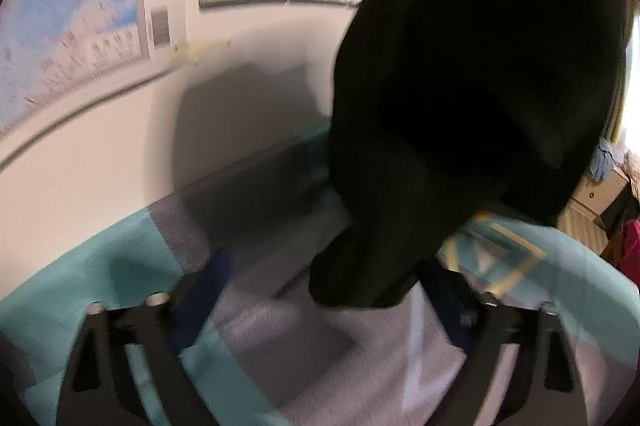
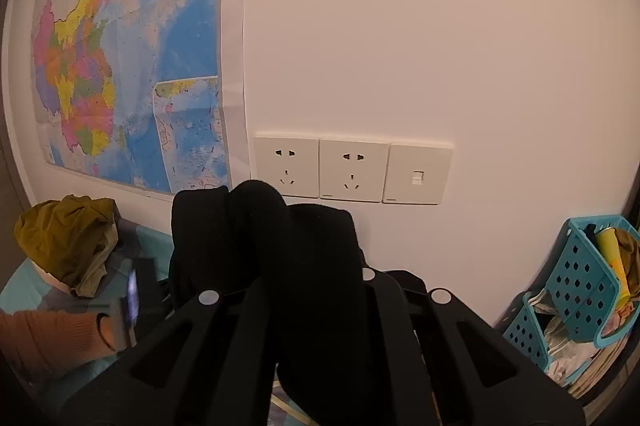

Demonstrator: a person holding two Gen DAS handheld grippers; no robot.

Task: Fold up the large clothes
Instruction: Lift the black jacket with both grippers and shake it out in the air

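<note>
A black garment (image 2: pixel 280 246) is bunched between the fingers of my right gripper (image 2: pixel 288 290), which is shut on it and holds it up in front of the wall. In the left wrist view the same black garment (image 1: pixel 460 106) hangs down from the upper right, its lower end just above the bed. My left gripper (image 1: pixel 332 290) is open, its blue-padded fingers (image 1: pixel 208 290) wide apart low over the bed cover, with the cloth's hanging tip between and slightly beyond them. The left wrist view is blurred by motion.
A teal and grey patterned bed cover (image 1: pixel 120 258) lies below. An olive garment (image 2: pixel 68 242) is piled at the bed's left. The wall carries a map (image 2: pixel 132 58) and sockets (image 2: pixel 320 170). Blue perforated baskets (image 2: pixel 580 290) stand at the right. A sleeved arm (image 2: pixel 48 338) is at the lower left.
</note>
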